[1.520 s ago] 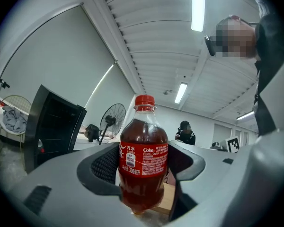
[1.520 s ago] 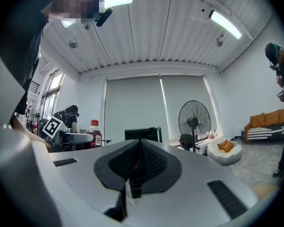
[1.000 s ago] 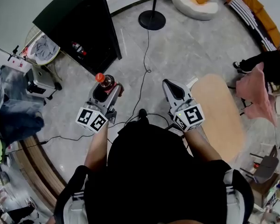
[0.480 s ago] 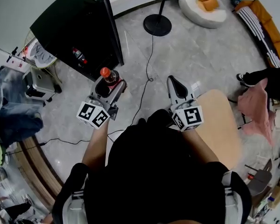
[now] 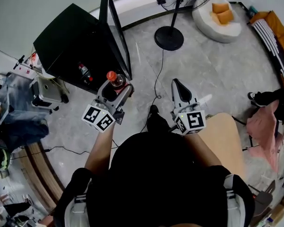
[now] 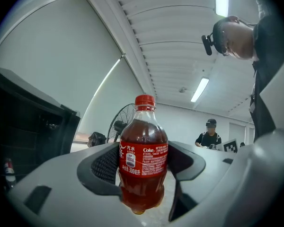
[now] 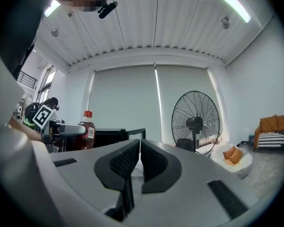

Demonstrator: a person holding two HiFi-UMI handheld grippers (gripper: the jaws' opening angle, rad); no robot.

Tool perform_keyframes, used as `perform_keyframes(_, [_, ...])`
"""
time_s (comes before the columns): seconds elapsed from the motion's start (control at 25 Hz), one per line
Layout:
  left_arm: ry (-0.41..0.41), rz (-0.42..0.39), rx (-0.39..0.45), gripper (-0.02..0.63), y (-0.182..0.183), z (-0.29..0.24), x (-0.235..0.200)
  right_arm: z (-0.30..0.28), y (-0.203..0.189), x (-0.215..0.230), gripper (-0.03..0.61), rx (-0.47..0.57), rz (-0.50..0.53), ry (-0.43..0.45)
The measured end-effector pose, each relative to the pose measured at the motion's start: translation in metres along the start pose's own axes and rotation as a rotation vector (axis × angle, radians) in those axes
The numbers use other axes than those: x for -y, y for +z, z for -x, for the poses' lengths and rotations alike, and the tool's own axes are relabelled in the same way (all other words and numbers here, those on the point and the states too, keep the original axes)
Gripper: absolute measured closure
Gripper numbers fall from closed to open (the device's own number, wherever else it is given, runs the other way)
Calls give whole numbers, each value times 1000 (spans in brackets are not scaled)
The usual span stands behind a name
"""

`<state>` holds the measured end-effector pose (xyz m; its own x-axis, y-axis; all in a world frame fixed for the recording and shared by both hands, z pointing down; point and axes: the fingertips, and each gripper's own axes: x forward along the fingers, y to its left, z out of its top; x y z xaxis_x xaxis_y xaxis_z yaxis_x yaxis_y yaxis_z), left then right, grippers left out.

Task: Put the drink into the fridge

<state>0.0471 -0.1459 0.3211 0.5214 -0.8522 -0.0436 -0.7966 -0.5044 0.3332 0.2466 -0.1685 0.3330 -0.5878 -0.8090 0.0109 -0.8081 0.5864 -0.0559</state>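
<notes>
The left tool [image 5: 116,90] is clenched on the bottle [image 6: 143,150], its two pads pressing the label and the lower body from either side. The bottle stands upright with its red cap on, in the air over the floor, just before the open fridge [image 5: 71,41]. The right tool [image 7: 138,162] has its jaws pressed together on nothing and hangs beside the left, well clear of the fridge.

The grip sits low on the bottle, so most of its neck rises free above the pads. A quick swing or a tilt of the left tool would likely let it rock or slide between them. From the head view the cap lies close to the bottom corner of the door [image 5: 114,27], which stands open at the fridge's right edge. A path that drifts right could knock the bottle against it.

A second bottle [image 5: 84,72] already stands inside, near the front edge of its shelf. Setting the new one down too close could topple it. A cable [image 5: 156,86] also runs across the floor by the person's feet and could catch a step forward.
</notes>
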Motion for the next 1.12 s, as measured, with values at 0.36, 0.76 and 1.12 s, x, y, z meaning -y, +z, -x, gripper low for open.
perform_keyframes(0.36, [-4, 13, 11, 298, 21, -109, -20, -75, 3, 89, 554, -10, -30, 29])
perform_keyframes(0.76, [1, 14, 38, 298, 24, -172, -53, -157, -11, 131, 554, -9, -44, 119])
perform_keyframes(1.12, [147, 0, 51, 298, 23, -152, -108, -211, -27, 105, 554, -34, -32, 212])
